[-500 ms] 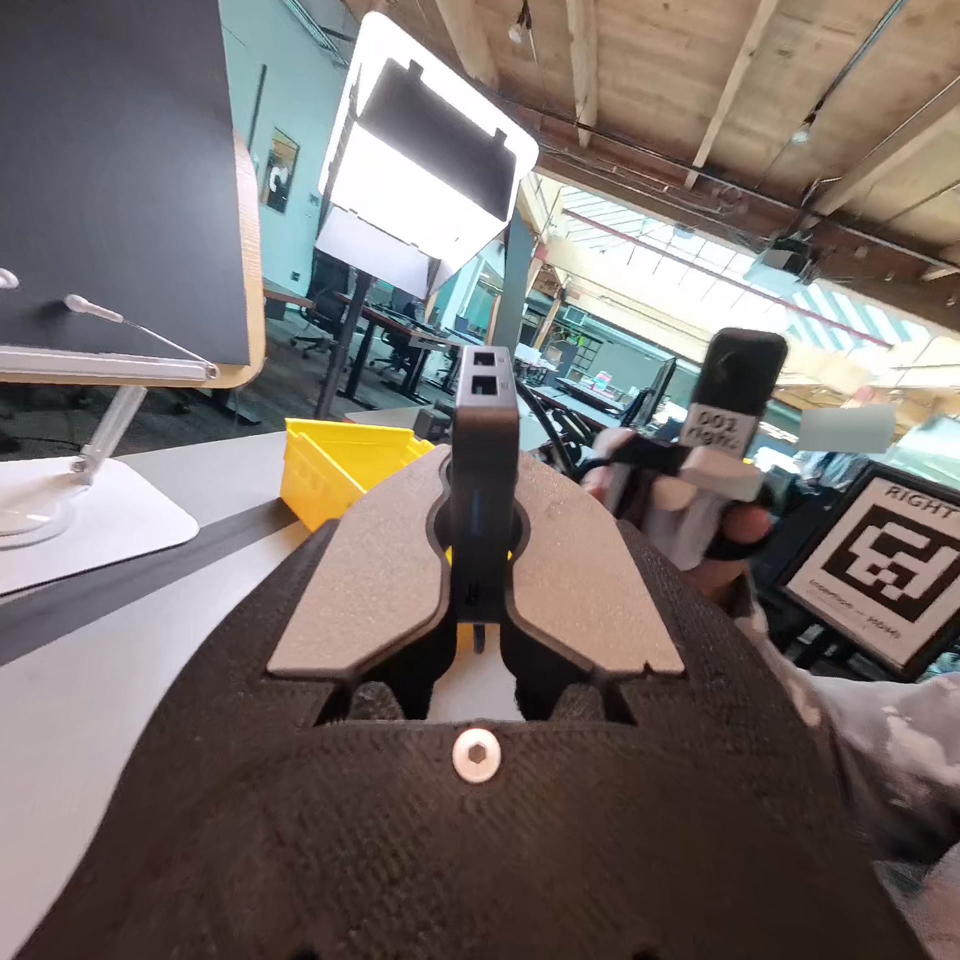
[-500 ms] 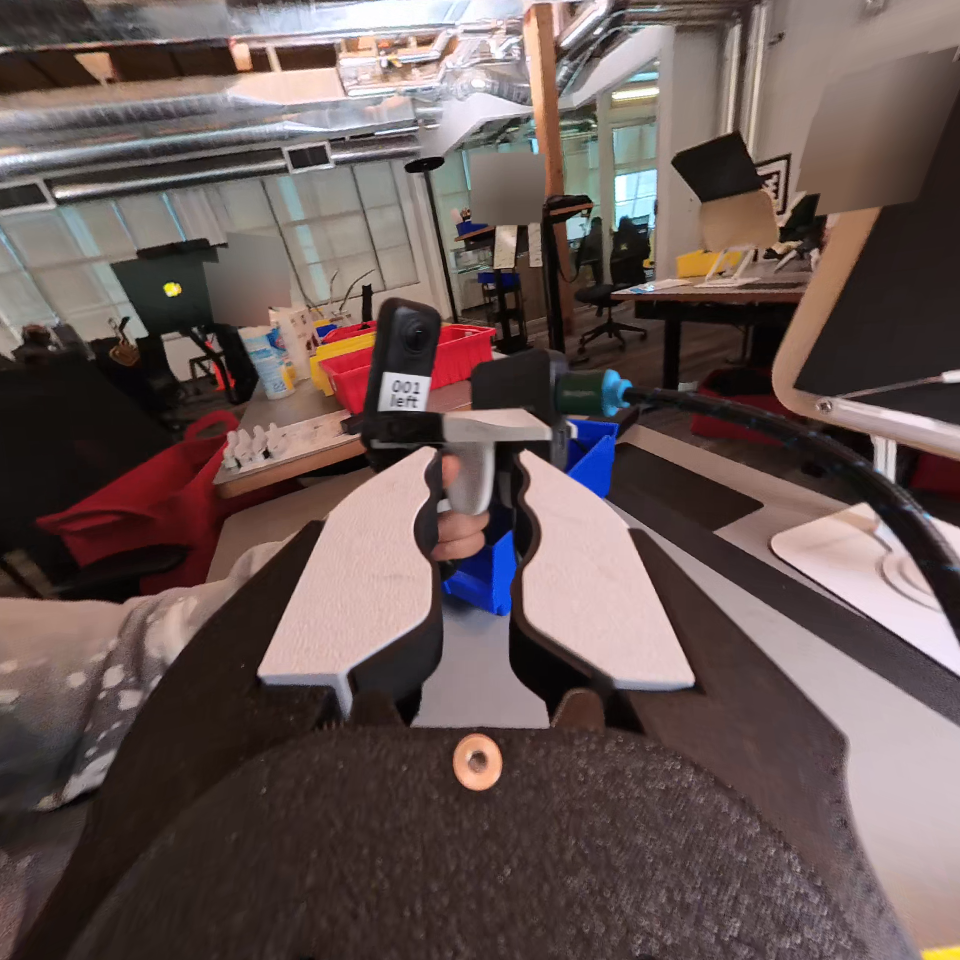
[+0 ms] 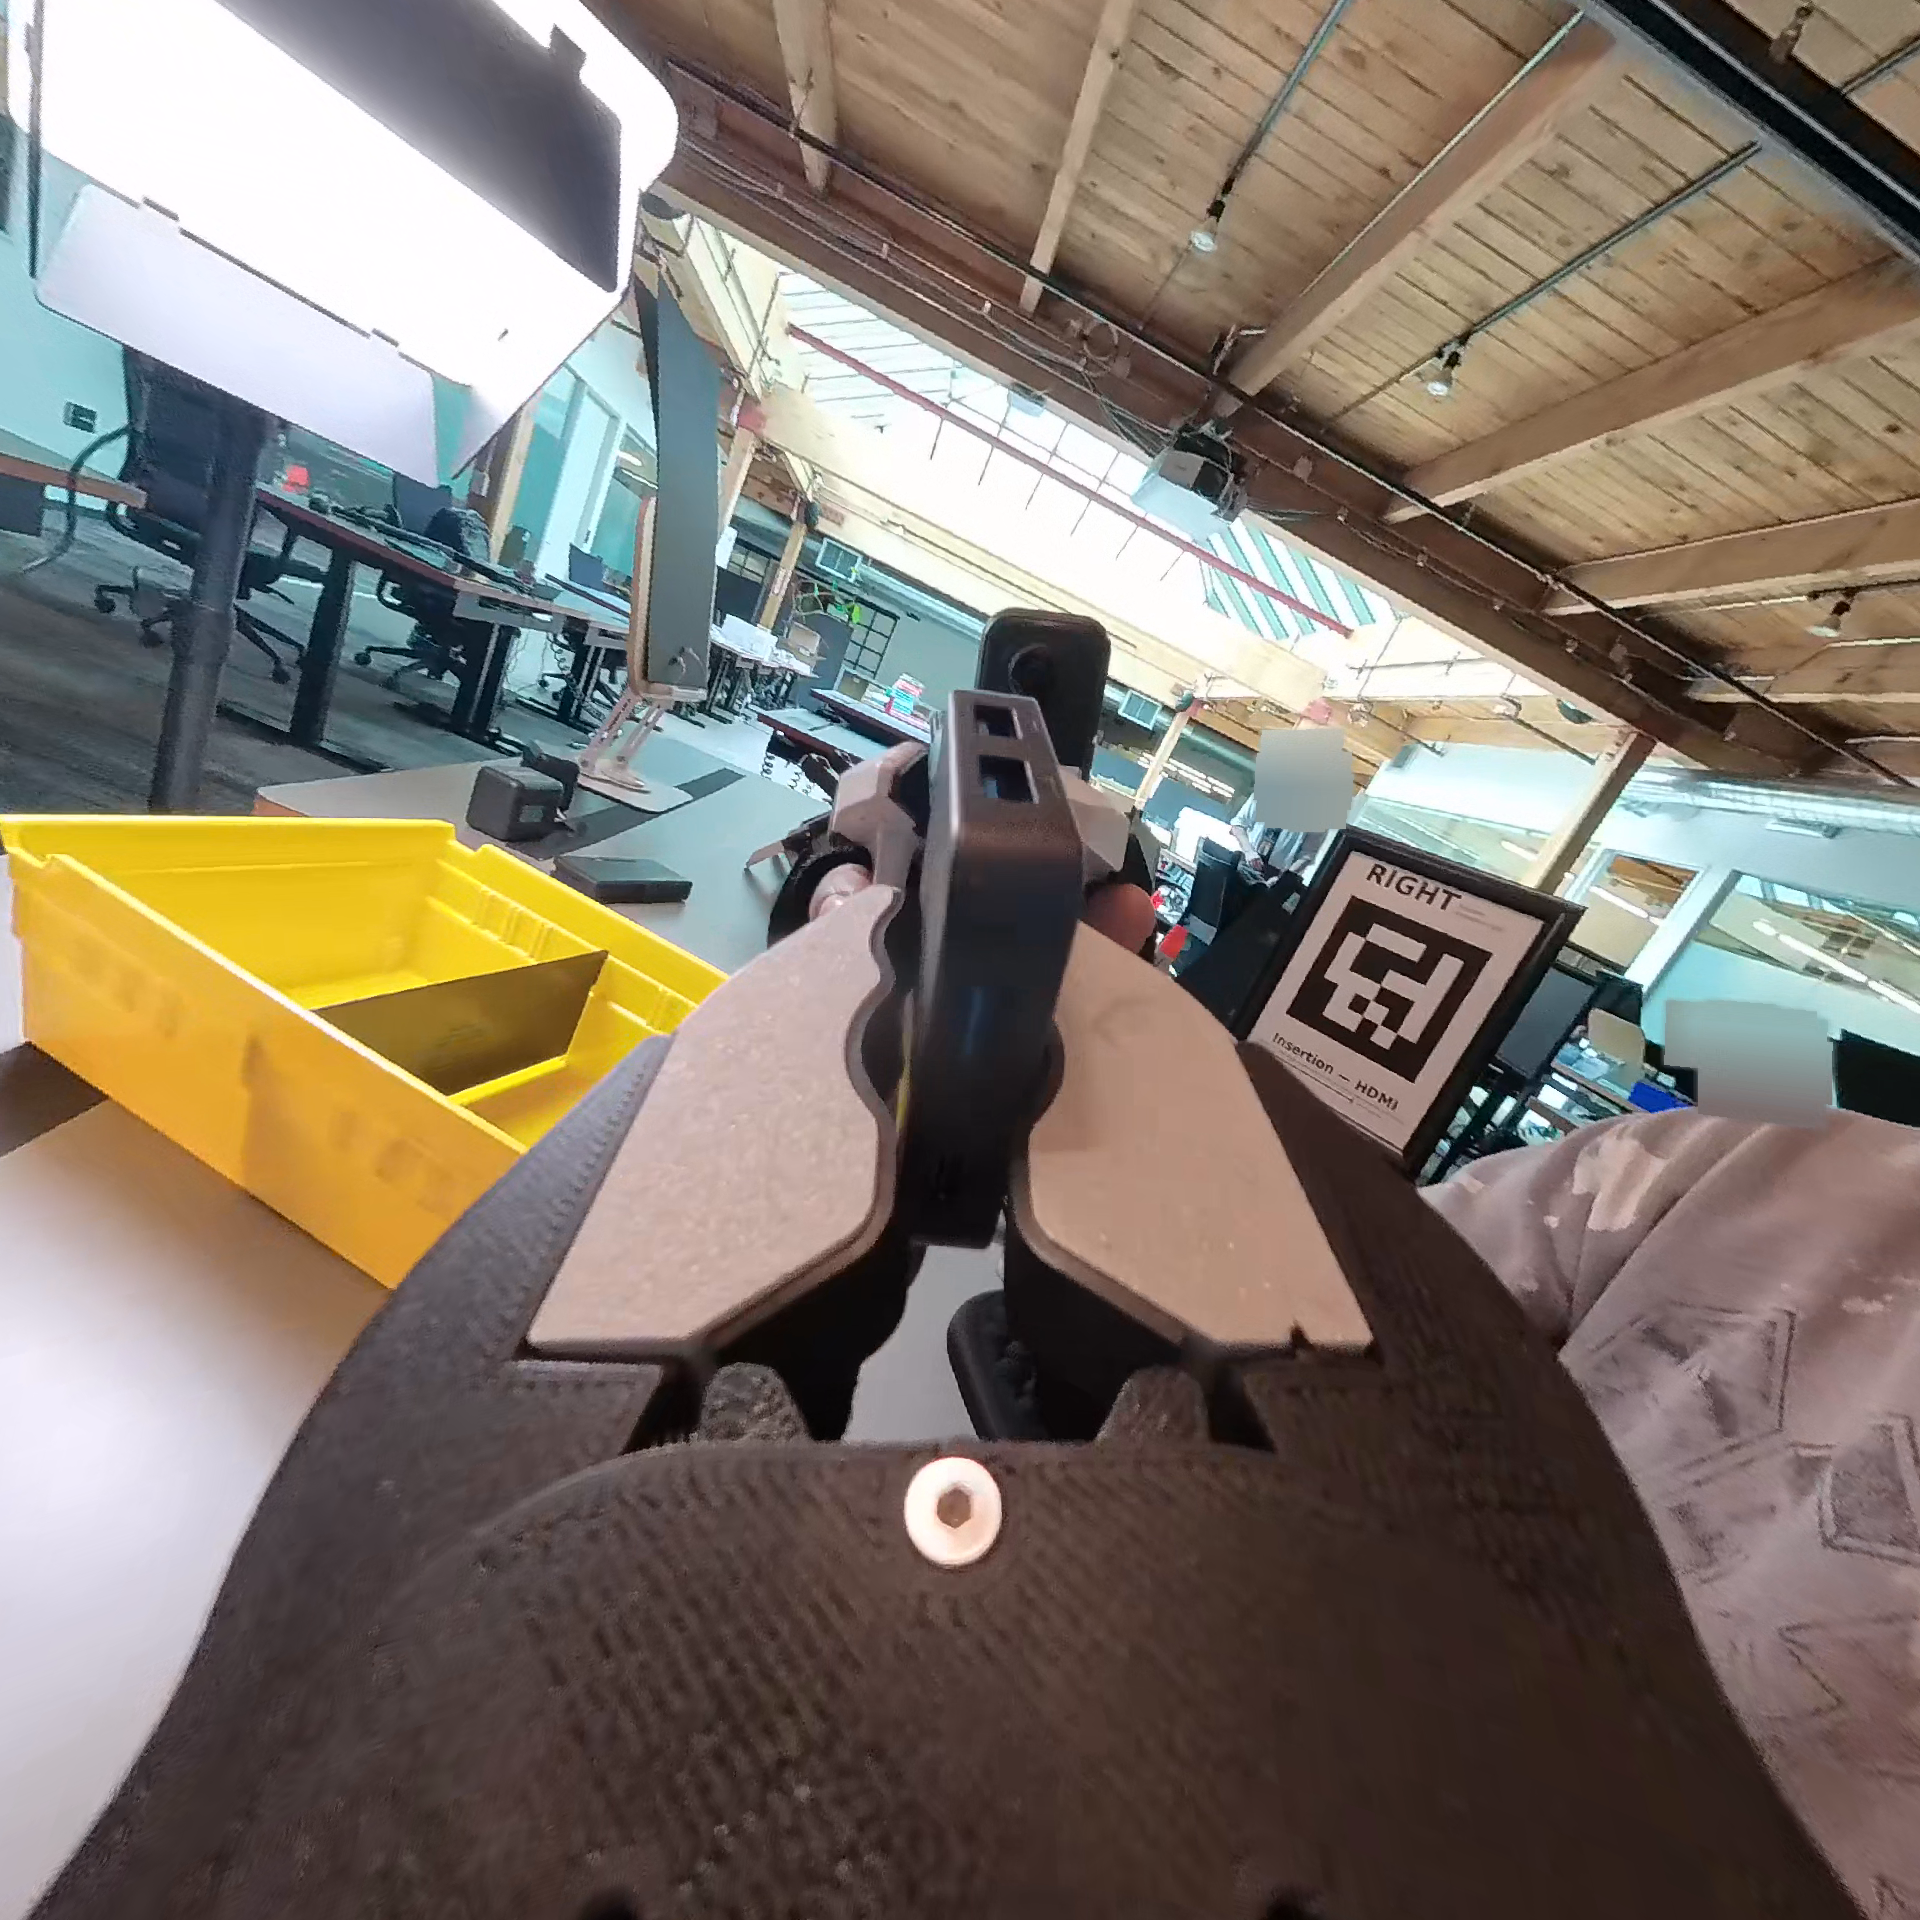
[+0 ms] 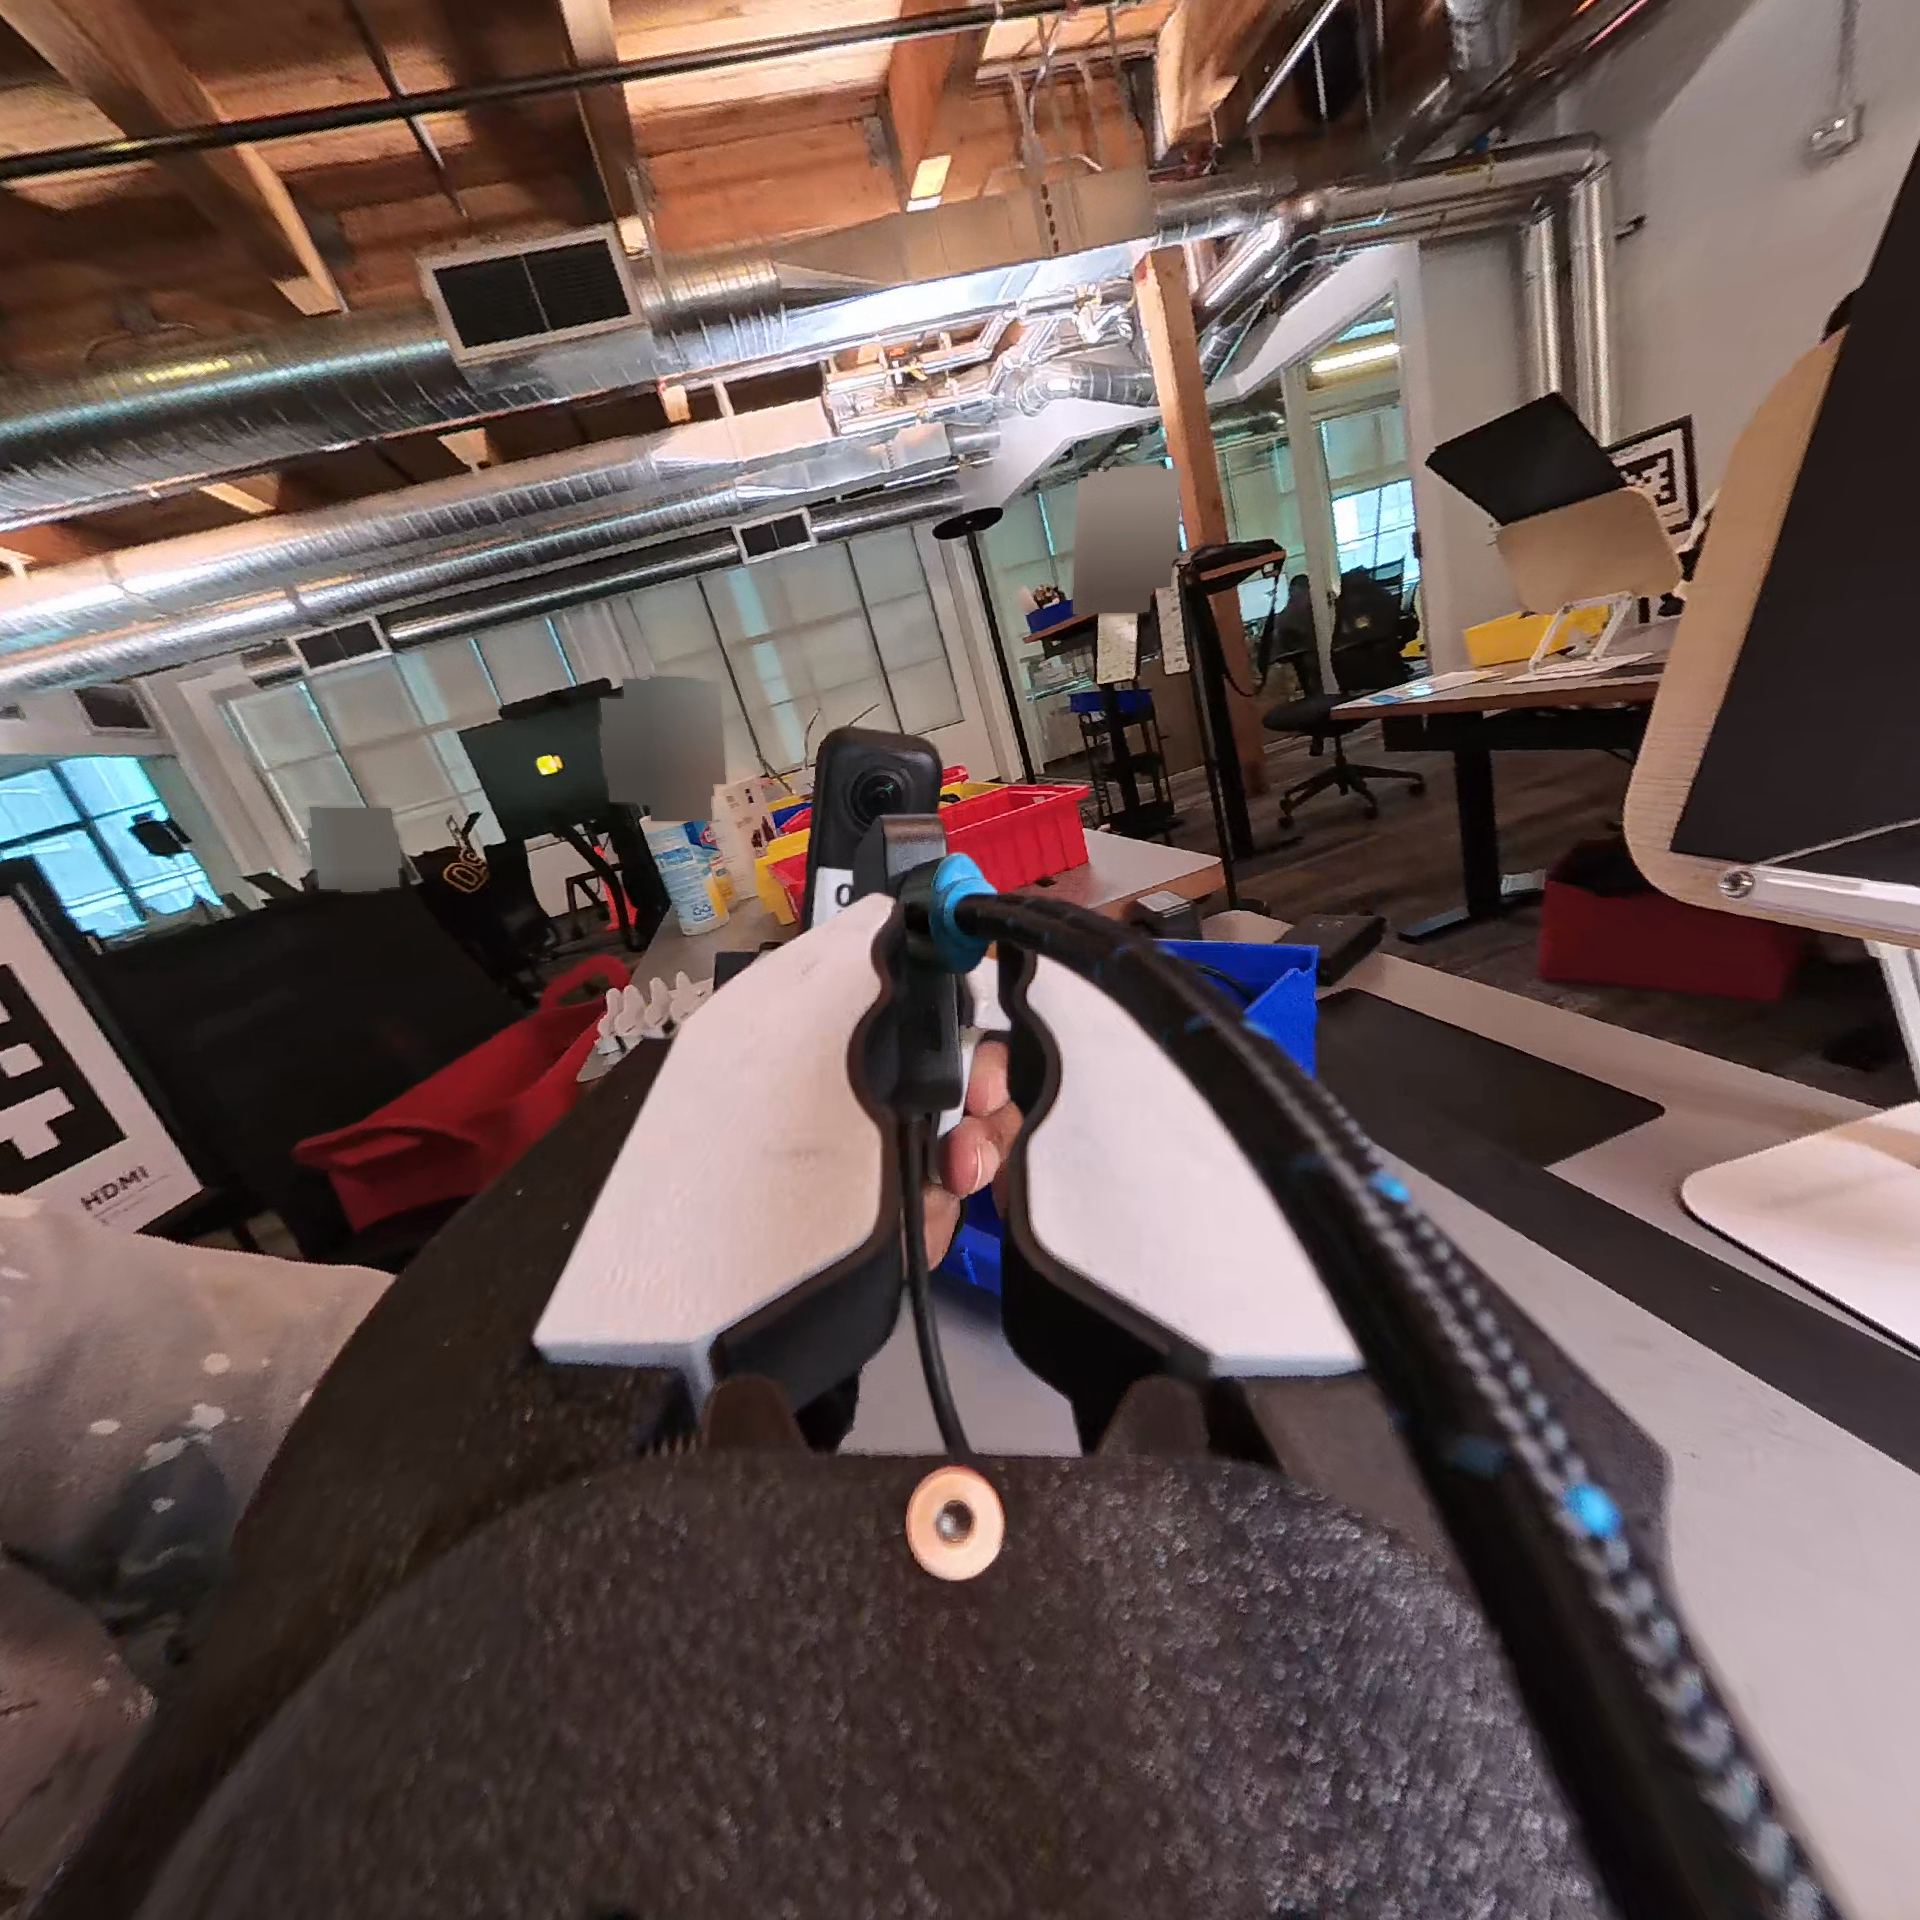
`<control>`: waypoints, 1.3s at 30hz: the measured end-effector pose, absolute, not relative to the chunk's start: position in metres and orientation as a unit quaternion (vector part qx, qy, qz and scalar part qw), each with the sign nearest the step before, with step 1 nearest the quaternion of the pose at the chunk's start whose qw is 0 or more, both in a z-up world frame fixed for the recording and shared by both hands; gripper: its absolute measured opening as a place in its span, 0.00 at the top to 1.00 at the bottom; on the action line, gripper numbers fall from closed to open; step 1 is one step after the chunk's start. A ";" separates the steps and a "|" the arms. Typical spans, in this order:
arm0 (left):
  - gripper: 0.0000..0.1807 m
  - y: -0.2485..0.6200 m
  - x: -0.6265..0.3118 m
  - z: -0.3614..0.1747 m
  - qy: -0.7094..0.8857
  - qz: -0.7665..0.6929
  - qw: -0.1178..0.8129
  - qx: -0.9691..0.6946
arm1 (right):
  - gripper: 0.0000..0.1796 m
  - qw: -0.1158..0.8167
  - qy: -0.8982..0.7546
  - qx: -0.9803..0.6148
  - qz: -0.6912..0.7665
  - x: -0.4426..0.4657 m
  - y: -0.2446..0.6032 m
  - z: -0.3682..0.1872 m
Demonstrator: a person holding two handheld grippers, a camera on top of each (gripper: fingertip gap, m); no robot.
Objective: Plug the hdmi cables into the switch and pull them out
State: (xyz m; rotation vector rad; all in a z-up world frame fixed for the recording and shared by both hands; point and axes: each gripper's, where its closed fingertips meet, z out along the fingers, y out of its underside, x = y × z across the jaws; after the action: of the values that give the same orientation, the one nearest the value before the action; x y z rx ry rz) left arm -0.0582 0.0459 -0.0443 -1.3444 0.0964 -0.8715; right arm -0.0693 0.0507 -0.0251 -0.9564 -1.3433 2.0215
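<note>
My left gripper is shut on the black HDMI switch and holds it upright above the table, with two empty ports facing me at its top. My right gripper faces it from the far side, and its grey fingers show on either side of the switch's top. It is shut on the braided black-and-blue HDMI cable near the blue collar. The plug meets the top of the switch; I cannot tell if it is seated. A thin lead hangs from the switch.
A yellow bin stands on the grey table to the left. A framed marker sign stands at the right. A blue bin and a monitor stand base sit on the table. A person's sleeve is at the right.
The two grippers have come together. The right gripper moved from beside the switch to straight behind it. The cable plug turned from sideways to point at the switch's top.
</note>
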 end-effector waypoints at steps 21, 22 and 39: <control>0.92 0.013 -0.075 -0.014 0.111 -0.250 0.748 -0.605 | 0.93 0.251 -0.428 -0.265 0.827 -0.032 0.086 0.011; 0.92 0.001 -0.092 -0.007 0.096 -0.261 0.758 -0.590 | 0.93 0.278 -0.424 -0.276 0.817 -0.024 0.109 0.015; 0.92 -0.001 -0.131 -0.027 0.067 -0.111 0.724 -0.678 | 0.92 0.382 -0.634 -0.486 0.464 -0.094 0.223 -0.078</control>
State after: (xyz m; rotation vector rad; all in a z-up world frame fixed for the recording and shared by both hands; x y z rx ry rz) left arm -0.1307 -0.0005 -0.0266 -1.4961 0.1473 -0.2449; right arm -0.0939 0.2233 -0.0775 -1.2408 -1.6169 1.1847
